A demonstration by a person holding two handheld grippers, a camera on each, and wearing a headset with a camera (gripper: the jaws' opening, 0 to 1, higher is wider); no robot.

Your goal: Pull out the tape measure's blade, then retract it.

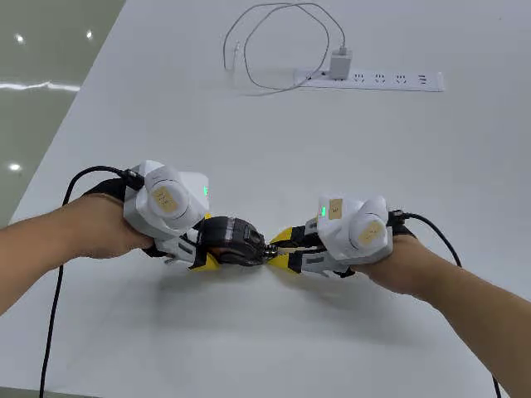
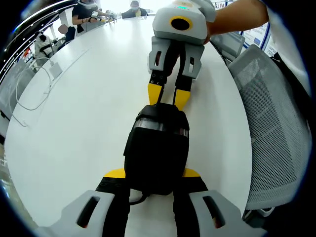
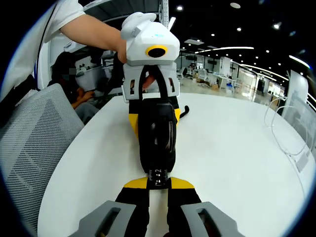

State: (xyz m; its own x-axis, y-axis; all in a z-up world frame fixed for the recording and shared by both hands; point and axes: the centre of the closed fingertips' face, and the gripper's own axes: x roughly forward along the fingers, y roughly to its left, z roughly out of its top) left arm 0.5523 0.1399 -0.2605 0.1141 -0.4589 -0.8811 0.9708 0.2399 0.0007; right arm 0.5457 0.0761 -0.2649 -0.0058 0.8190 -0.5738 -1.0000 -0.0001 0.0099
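A black tape measure lies on the white table, with my left gripper shut on its case from the left. In the left gripper view the case sits between my yellow-tipped jaws. My right gripper meets it from the right, and its tips touch the case's front. In the right gripper view my right gripper is shut on the blade's end hook, right at the mouth of the case. Almost no blade shows outside the case.
A white power strip with a plugged charger and a looping white cable lies at the far side. The table's left edge runs diagonally. A grey mesh chair stands beside the table. People sit at its far end.
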